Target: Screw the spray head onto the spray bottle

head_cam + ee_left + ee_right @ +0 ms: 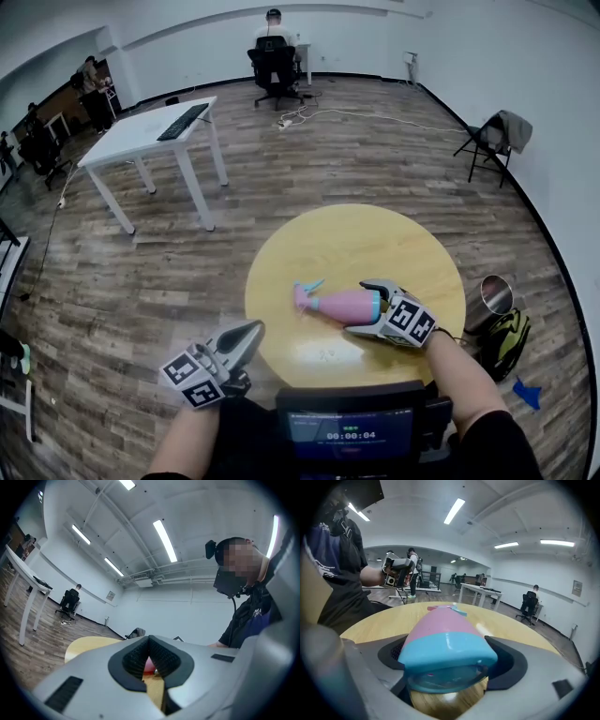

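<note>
A pink spray bottle [345, 305] with a light-blue base lies on its side on the round yellow table [375, 234]. Its spray head [307, 287], pink with a teal trigger, sits at the neck end, pointing left; I cannot tell whether it is screwed tight. My right gripper [366, 307] holds the blue base, a jaw on each side. In the right gripper view the bottle [440, 630] fills the gap of the right gripper [450, 660], pads against it. My left gripper [251, 330] is shut and empty, off the table's near-left edge, its pads [161, 656] closed together.
A metal bin [495, 295] and a dark backpack [506, 342] stand on the floor right of the table. A white desk [150, 131] is far left, a folding chair [492, 141] far right. A person sits at a desk [274, 47] at the back wall.
</note>
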Demonstrator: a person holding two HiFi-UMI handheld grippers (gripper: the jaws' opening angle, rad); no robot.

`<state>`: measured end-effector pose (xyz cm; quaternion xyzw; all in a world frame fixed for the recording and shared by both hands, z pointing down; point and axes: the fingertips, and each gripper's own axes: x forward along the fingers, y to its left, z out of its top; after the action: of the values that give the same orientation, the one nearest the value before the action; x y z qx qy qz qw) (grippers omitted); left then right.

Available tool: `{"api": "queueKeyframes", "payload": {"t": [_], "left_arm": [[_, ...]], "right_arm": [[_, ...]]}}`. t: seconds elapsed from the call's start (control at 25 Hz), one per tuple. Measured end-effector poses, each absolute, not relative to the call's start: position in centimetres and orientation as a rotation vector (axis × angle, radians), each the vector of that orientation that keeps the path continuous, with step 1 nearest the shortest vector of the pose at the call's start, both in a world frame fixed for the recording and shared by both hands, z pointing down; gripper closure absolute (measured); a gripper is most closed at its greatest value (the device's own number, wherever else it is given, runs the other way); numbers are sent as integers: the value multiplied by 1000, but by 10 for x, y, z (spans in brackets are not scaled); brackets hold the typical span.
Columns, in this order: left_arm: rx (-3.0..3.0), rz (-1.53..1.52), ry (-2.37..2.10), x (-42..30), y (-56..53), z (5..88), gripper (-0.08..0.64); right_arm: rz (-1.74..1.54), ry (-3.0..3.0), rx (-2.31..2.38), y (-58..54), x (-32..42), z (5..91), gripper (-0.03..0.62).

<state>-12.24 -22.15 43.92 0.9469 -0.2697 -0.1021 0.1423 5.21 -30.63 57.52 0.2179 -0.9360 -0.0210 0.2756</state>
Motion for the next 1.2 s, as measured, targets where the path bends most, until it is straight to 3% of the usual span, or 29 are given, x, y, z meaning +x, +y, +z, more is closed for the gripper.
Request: {"api": "queueKeyframes", "payload": {"t": [0.44,0.48,0.6,0.64,0.76,0.8,0.84,0.88,1.2], "left_arm": [[2617,-426,-585,-115,-285,391,545],[2575,-455,-502,-111,-290,380,499],[2468,-452,-221,-89,-289,354,218],[2463,-412,-159,-80,-284,350,162],[2500,-294,-80,-52,-273,348,167],[2519,-272,-79,-45,-270,349,241],[2545,-257,-84,-40,-267,349,367],[2580,-239,-86,-36,-264,349,385],[2820,-2,-76,-23,-241,358,363]], "right_arm": [[-523,-2649,732,-301,56,410,107],[-556,-2656,720,-296,53,400,107],[-615,-2654,665,-280,36,386,107],[-637,-2643,645,-274,30,385,107],[-676,-2636,605,-263,18,383,107],[-664,-2649,599,-260,17,382,107],[-641,-2666,594,-257,19,381,107],[-613,-2684,586,-254,21,381,107],[-570,-2662,516,-243,30,383,107]]}}
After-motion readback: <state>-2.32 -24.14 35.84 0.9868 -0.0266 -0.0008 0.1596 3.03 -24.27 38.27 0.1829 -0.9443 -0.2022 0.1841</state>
